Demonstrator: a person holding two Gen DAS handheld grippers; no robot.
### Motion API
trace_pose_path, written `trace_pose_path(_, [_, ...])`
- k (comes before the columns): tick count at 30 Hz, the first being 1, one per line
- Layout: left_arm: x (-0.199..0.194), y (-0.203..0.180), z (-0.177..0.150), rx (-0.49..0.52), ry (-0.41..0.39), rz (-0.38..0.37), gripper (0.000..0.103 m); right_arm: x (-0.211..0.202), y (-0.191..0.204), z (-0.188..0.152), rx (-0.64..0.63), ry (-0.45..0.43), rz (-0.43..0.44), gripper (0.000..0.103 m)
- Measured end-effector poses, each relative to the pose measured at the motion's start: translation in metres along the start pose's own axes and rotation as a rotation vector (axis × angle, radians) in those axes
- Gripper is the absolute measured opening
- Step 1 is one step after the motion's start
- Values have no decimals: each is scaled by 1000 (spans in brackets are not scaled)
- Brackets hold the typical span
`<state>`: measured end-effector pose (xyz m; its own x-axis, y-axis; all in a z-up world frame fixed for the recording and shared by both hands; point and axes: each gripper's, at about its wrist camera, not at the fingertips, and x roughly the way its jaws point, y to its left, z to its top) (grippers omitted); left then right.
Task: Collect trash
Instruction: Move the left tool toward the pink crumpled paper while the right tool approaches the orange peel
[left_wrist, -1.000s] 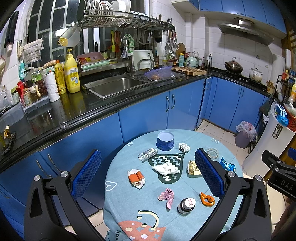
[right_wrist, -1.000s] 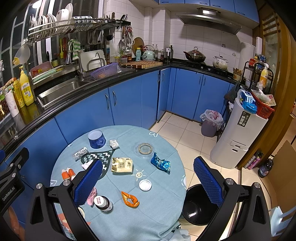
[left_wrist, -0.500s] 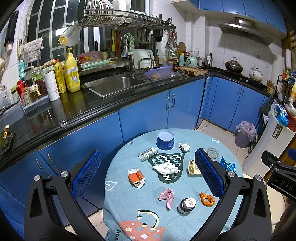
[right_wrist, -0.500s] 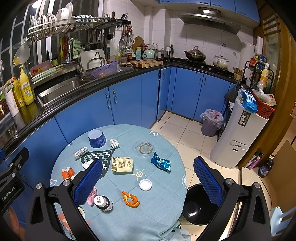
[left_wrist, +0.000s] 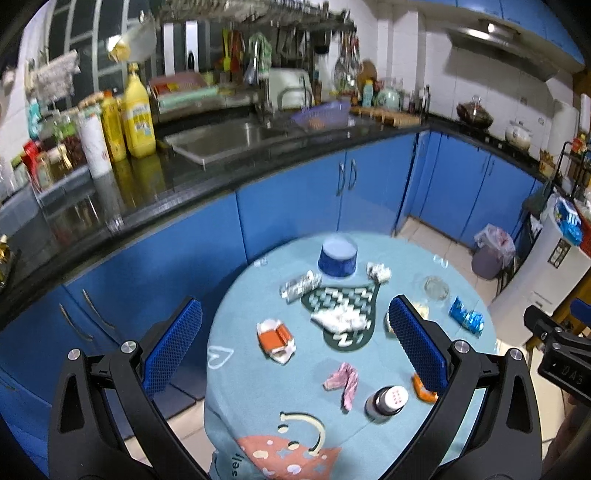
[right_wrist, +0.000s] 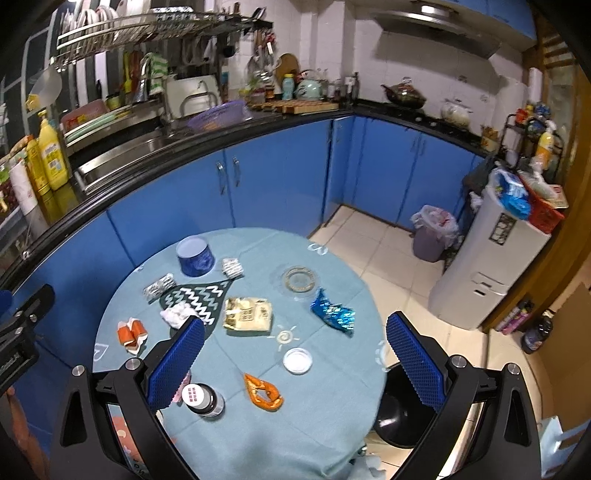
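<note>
Both your grippers, left (left_wrist: 295, 334) and right (right_wrist: 295, 343), have dipped toward the littered table (right_wrist: 332, 417), jaws wide, empty; labels unreadable.

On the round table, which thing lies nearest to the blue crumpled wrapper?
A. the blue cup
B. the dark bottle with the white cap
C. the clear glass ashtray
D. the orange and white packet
C: in the right wrist view the blue crumpled wrapper lies just below the clear glass ashtray, while the blue cup, the dark bottle and the orange and white packet lie much farther off.
</note>
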<state>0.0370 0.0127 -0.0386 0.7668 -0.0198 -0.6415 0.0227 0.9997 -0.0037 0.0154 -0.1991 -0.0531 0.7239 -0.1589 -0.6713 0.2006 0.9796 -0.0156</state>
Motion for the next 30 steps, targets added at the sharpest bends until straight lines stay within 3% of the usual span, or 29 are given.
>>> trace_pose_path(6, [44,20,-14,10,128,-22,100,44,0,-20,-27,58,16,96])
trace_pose_path(9, [74,23,-27,18,225,-31,100,75,-4,-37,-44,140,11,96])
trace_pose_path(14, [105,7,-58,92,354,-67,100,111,-10,-70,-29,283,52,96])
trace_pose_path(19, [130,-9,-77,140,452,-120,100,121,-3,-85,-117,326,62,96])
trace_pose_path(24, [154,-21,-86,152,528,-163,99,133,1,-95,-176,365,90,96])
trace_pose_path(30, [174,-39,-91,200,560,-169,96,143,11,-105,-226,396,143,95])
